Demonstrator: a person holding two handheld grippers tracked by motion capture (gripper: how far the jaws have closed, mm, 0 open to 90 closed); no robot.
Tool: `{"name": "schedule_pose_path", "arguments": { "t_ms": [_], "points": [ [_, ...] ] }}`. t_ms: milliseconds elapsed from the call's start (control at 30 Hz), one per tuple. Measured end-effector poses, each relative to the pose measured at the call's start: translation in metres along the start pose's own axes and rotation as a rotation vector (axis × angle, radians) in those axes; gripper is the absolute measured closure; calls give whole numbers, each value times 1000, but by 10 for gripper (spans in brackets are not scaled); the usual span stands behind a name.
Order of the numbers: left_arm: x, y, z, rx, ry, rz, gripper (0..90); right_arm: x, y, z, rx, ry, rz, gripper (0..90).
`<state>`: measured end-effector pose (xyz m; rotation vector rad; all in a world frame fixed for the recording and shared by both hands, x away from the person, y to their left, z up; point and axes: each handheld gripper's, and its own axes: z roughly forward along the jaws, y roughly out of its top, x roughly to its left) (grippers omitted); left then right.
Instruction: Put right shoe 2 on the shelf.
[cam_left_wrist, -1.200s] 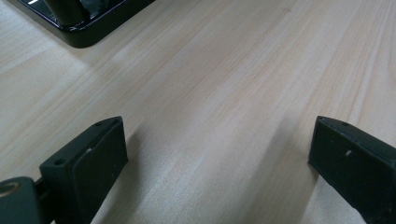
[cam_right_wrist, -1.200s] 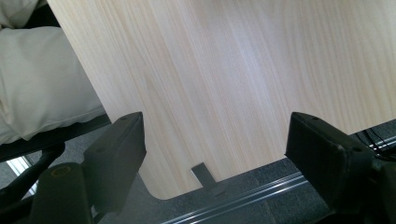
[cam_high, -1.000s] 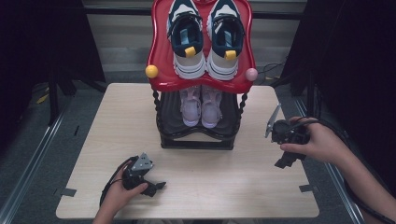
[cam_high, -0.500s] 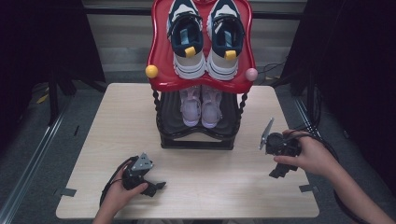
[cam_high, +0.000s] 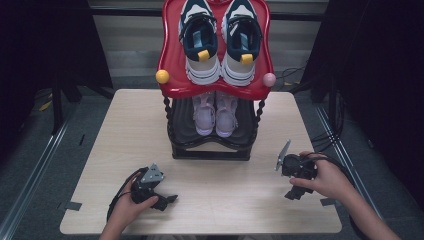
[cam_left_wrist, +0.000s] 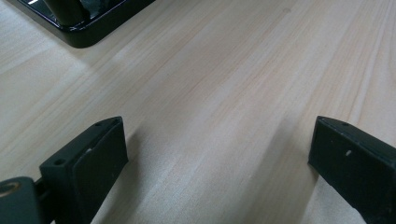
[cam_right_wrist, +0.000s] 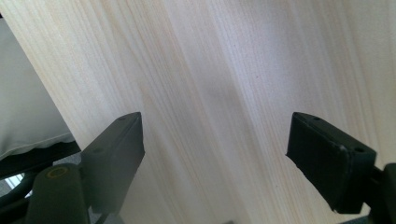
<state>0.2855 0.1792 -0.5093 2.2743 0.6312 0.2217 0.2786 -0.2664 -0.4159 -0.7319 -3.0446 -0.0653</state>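
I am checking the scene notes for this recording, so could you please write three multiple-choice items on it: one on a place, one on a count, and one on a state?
1. Where do the pink shoes stand?
A. on the red top shelf
B. on the black lower shelf
C. on the bare table

2. How many shoes are on the rack in all?
A. two
B. four
C. six

3. How do the jaws of the left gripper stand?
A. spread apart over bare wood
C. shut on a shoe
B. shut on a cable

Key:
1 B, the pink pair sits under the red shelf on the black tier.
2 B, the navy and white shoes above make one pair and the pink ones below another.
3 A, the left gripper view shows a wide gap with only the table between.
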Motion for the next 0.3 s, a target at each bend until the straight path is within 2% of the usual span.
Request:
{"name": "schedule_pose_path", "arguments": {
  "t_ms": [133,167,200,300],
  "points": [
    [0,0,0,0,-1,-1,38,0,-3,8,-44,1,2,177],
    [0,0,0,0,0,0,38,3,-4,9,-56,10,29,176],
    [0,0,0,0,0,0,38,3,-4,11,-74,16,29,173],
    [0,0,0,0,0,0,38,5,-7,18,-116,25,70,171]
  ]
}}
